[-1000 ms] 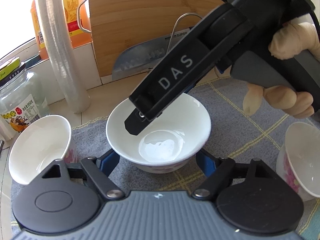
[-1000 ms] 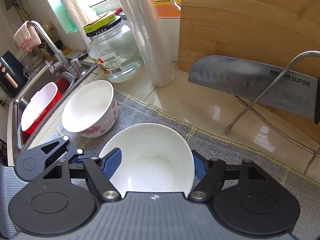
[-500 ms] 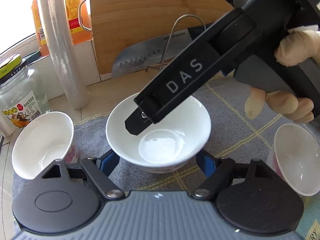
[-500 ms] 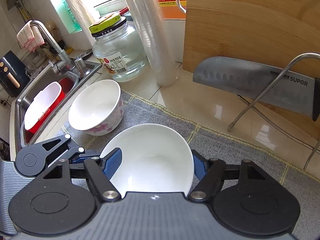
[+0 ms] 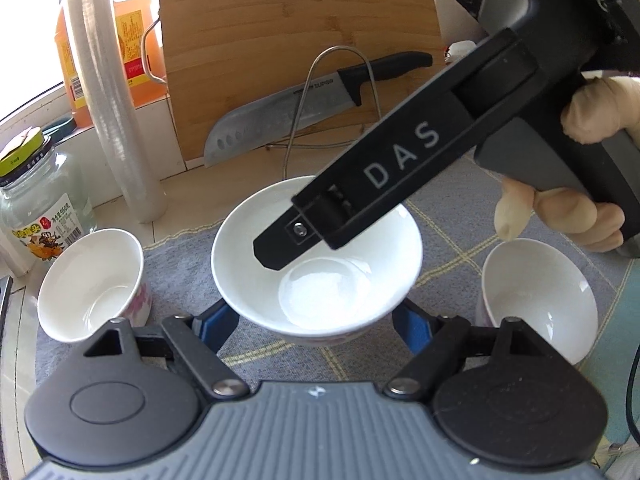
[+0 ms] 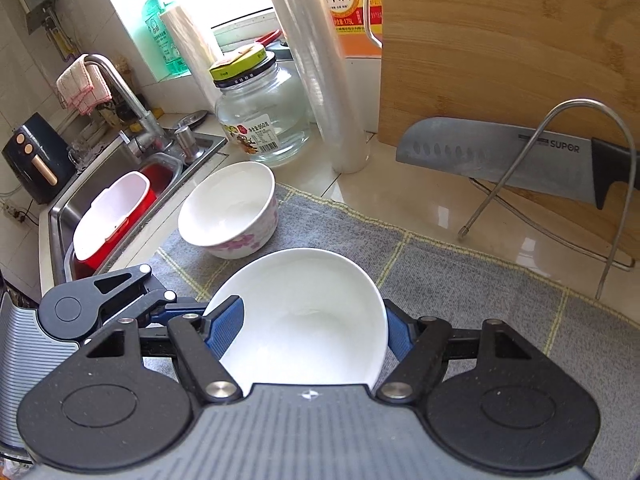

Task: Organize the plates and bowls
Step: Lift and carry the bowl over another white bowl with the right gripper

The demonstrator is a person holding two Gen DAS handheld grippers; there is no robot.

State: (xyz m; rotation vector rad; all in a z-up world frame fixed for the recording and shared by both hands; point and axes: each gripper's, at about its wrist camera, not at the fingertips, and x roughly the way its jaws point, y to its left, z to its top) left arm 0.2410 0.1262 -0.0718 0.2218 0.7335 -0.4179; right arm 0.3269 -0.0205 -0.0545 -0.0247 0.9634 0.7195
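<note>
A white bowl [image 5: 340,292] with pink flowers on its base hangs just above the grey mat [image 5: 180,272]. My left gripper [image 5: 312,320] is shut on its lower wall, one blue pad on each side. Coming in from the upper right, the right gripper's finger [image 5: 280,244] crosses over the bowl's rim. In the right wrist view the same bowl [image 6: 304,312] sits tilted in my right gripper [image 6: 308,328], which is shut on its sides. One finger of the left gripper [image 6: 180,312] reaches in from the left.
Two more flowered bowls stand on the mat, one left [image 5: 88,288] and one right [image 5: 536,296]. Behind are a glass jar [image 6: 260,120], a roll of plastic wrap [image 6: 320,60], a knife [image 6: 492,152] on a wire rack, a cutting board [image 5: 300,20]. A sink [image 6: 120,168] lies left.
Both grippers have risen together with the bowl between them. The mat, the two other bowls and the knife now look further off and more of the counter shows.
</note>
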